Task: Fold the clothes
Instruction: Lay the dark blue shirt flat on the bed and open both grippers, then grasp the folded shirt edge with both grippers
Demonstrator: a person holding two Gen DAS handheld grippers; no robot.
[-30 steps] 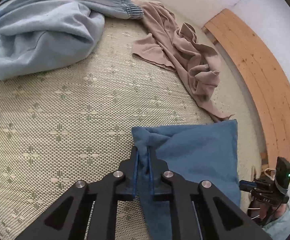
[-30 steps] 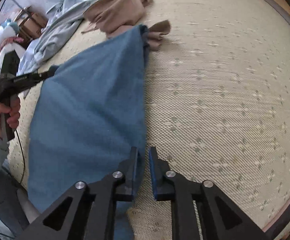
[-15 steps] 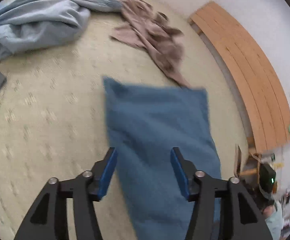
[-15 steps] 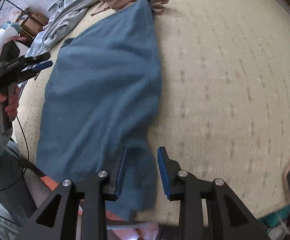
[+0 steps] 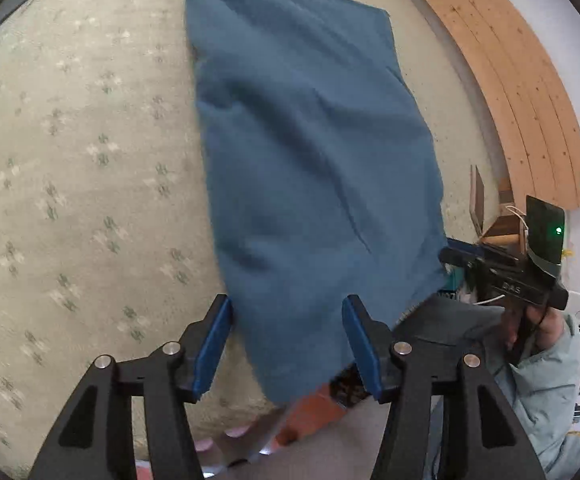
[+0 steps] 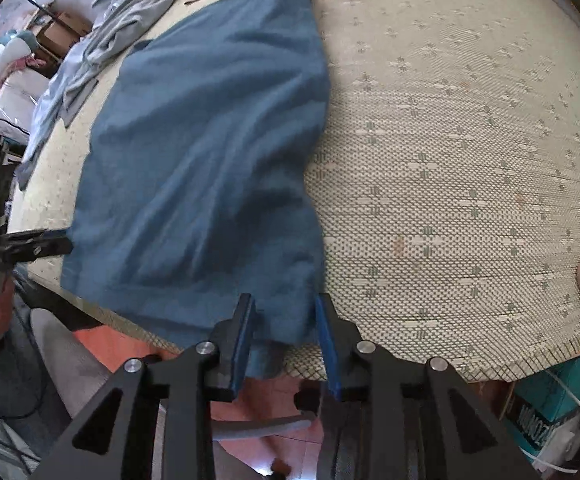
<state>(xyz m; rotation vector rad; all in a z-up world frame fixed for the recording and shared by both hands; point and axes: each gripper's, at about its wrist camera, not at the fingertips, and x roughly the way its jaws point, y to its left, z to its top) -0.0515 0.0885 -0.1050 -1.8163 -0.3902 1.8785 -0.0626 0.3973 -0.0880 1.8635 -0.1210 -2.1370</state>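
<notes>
From the left wrist, the blue garment [image 5: 309, 152] lies spread lengthwise on the woven mat [image 5: 70, 160], its near end hanging over the mat's edge between the fingers of the left claw [image 5: 288, 344], which is released and holds nothing. The right claw [image 5: 455, 252] shows at the cloth's right corner. From the right wrist, the same blue garment [image 6: 210, 152] lies rumpled, its near hem draping off the mat [image 6: 469, 200] between the spread fingers of the right claw [image 6: 286, 340], also released. The cloth looks soft, thick and limp, likely to sag; the near corners seem the best holds for the next fold.
</notes>
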